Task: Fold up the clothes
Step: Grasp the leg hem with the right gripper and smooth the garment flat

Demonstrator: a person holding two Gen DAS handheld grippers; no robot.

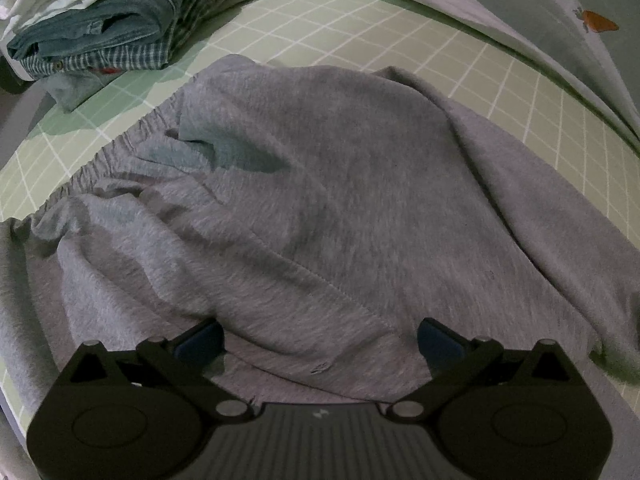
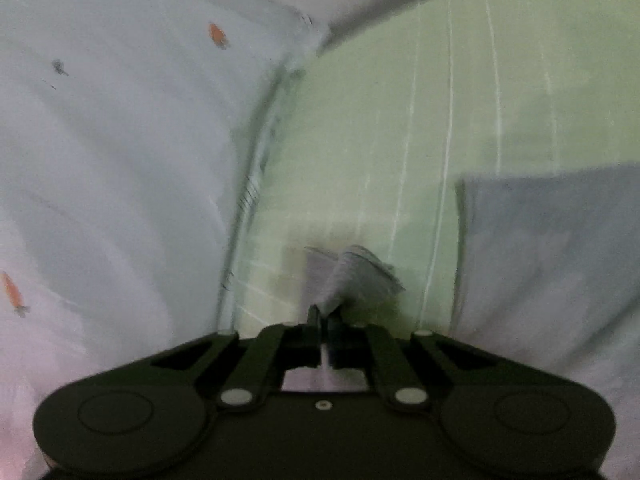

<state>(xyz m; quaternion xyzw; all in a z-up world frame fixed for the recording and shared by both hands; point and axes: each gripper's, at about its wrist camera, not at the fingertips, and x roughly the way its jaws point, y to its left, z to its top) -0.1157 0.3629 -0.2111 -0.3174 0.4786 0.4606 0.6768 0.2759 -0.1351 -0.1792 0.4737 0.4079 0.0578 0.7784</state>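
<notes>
- Left wrist view shows the left claw (image 1: 320,340) wide open, its two dark blue pads (image 1: 200,340) far apart, with nothing pressed between them.
- Under this claw lie the grey sweatpants (image 1: 320,200), spread and wrinkled over the green checked sheet (image 1: 360,52); the cloth fills the middle of the view from 9 o'clock to 3 o'clock.
- The gathered waistband (image 1: 104,160) of the sweatpants runs along the edge at about 10 o'clock.
- At 11 o'clock, apart from the sweatpants, stands a pile of folded clothes (image 1: 120,28): denim on top, striped cloth below it.
- At 1 o'clock a pale blanket with orange carrot prints (image 1: 560,20) lies along the far side of the sheet.
- Right wrist view is blurred; the right claw (image 2: 324,316) is closed, and a grey ribbed piece of cloth (image 2: 356,272) is pinched between its tips and fans out above them.
- I cannot tell if this ribbed piece belongs to the same sweatpants.
- At 3 o'clock in this view a larger grey cloth (image 2: 552,248) lies on the green sheet, and the pale blanket fills the side from 8 to 11 o'clock.
</notes>
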